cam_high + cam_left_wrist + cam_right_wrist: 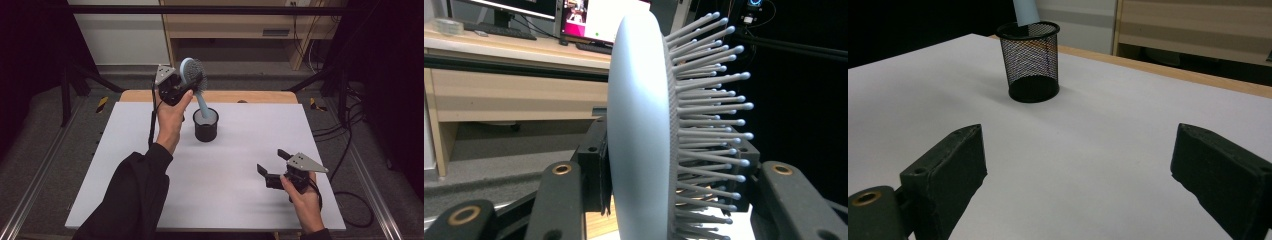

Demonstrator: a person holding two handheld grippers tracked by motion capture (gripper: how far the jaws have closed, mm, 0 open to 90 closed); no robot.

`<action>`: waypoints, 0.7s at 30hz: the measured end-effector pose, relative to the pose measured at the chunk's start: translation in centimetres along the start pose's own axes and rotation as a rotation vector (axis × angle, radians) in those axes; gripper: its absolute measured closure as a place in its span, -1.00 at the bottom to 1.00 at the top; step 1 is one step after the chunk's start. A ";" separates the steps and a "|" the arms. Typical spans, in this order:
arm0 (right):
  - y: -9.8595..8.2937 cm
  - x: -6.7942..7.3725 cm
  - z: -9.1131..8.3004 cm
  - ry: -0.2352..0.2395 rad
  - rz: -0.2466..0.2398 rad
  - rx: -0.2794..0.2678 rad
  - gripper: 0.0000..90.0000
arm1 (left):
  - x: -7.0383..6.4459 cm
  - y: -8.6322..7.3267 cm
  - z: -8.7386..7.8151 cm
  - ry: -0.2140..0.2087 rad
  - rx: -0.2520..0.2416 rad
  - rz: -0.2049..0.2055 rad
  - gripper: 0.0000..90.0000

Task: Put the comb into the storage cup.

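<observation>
My left gripper (189, 84) is raised over the back of the table, shut on the head of a light blue hairbrush (193, 74). The brush hangs with its handle slanting down into the mouth of a black mesh cup (206, 125). In the left gripper view the brush head (639, 130) stands edge-on between the jaws of the left gripper (671, 167), bristles to the right. My right gripper (271, 161) rests low at the front right, open and empty. In the right gripper view, the right gripper (1078, 165) faces the cup (1031, 60), and the brush handle (1025, 11) dips into the cup.
A white board (250, 200) covers the table, with a wooden edge (250, 96) at the back. A wooden shelf unit (235, 30) stands beyond the table. Cables (350, 150) lie on the floor to the right.
</observation>
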State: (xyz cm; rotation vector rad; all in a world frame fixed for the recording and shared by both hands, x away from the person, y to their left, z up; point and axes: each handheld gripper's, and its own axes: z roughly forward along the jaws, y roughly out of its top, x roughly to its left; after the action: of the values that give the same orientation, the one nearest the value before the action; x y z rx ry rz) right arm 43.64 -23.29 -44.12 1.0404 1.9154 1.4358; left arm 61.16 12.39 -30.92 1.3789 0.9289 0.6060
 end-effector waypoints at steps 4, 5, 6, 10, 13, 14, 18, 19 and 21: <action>0.0 0.0 0.0 0.001 -0.005 -0.001 -0.83 | 0.1 -0.1 0.1 -0.007 0.012 0.013 0.11; 0.0 0.0 0.0 0.003 -0.006 0.001 -0.83 | 0.0 -0.1 0.1 -0.006 0.016 0.020 0.11; 0.0 0.0 0.1 0.004 -0.006 0.003 -0.83 | 0.0 -0.2 0.1 -0.005 0.018 0.026 0.11; 0.0 0.1 0.2 0.009 -0.007 0.005 -0.83 | 0.2 -0.2 0.1 0.009 0.016 0.030 0.11; -0.1 0.1 0.2 0.013 -0.002 0.009 -0.84 | 0.4 -0.3 0.1 0.016 0.014 0.025 0.11; -0.1 0.1 0.2 0.013 -0.003 0.011 -0.84 | 0.4 -0.3 0.1 0.016 0.014 0.023 0.11; -0.1 0.1 0.2 0.014 -0.001 0.008 -0.84 | 0.5 -0.5 0.1 0.020 0.019 0.027 0.11; -0.1 0.1 0.2 0.014 -0.002 0.009 -0.84 | 0.6 -0.6 0.1 0.020 0.020 0.026 0.10; -0.1 0.1 0.2 0.014 -0.002 0.009 -0.84 | 0.6 -0.6 0.2 0.022 0.022 0.026 0.11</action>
State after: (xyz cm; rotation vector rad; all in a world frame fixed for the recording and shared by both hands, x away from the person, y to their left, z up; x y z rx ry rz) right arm 43.71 -23.12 -44.24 1.0349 1.9336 1.4387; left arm 61.54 12.74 -31.66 1.4081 0.9388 0.6334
